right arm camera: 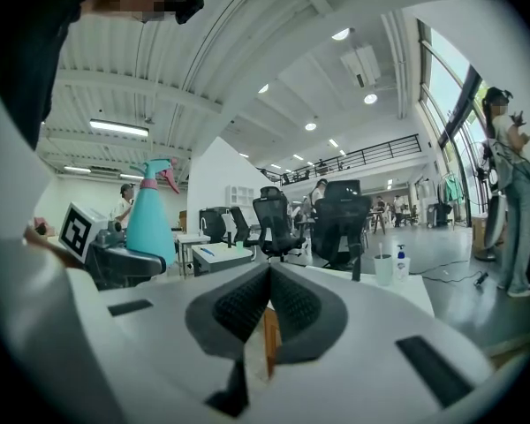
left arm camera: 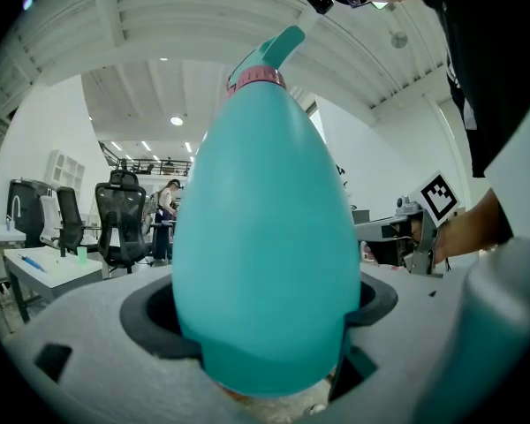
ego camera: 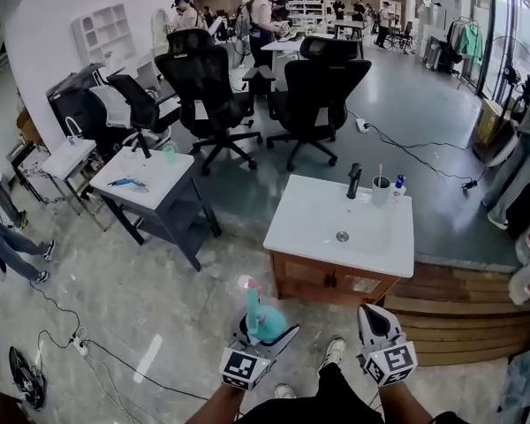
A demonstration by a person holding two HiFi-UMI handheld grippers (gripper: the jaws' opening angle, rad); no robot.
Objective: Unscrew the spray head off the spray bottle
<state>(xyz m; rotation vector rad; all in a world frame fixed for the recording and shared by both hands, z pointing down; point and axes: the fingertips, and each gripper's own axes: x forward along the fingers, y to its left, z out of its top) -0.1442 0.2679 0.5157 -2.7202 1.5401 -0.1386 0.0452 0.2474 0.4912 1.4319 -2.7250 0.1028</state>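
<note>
A teal egg-shaped spray bottle (ego camera: pixel 263 321) stands upright between the jaws of my left gripper (ego camera: pixel 265 332), which is shut on its lower body. In the left gripper view the spray bottle (left arm camera: pixel 267 237) fills the middle, with a pink collar (left arm camera: pixel 259 79) and a teal spray head (left arm camera: pixel 283 42) on top. My right gripper (ego camera: pixel 376 314) is level beside it to the right, shut and empty, apart from the bottle. In the right gripper view my right gripper (right arm camera: pixel 267 300) has its dark pads pressed together, and the spray bottle (right arm camera: pixel 150 219) shows off to the left.
A white washbasin cabinet (ego camera: pixel 300 228) with a black tap (ego camera: pixel 354 180), a cup and a small bottle stands just ahead. Wooden steps (ego camera: pixel 464 312) lie to the right. A small white table (ego camera: pixel 163 179), office chairs (ego camera: pixel 203 87) and floor cables (ego camera: pixel 62 316) are to the left and behind.
</note>
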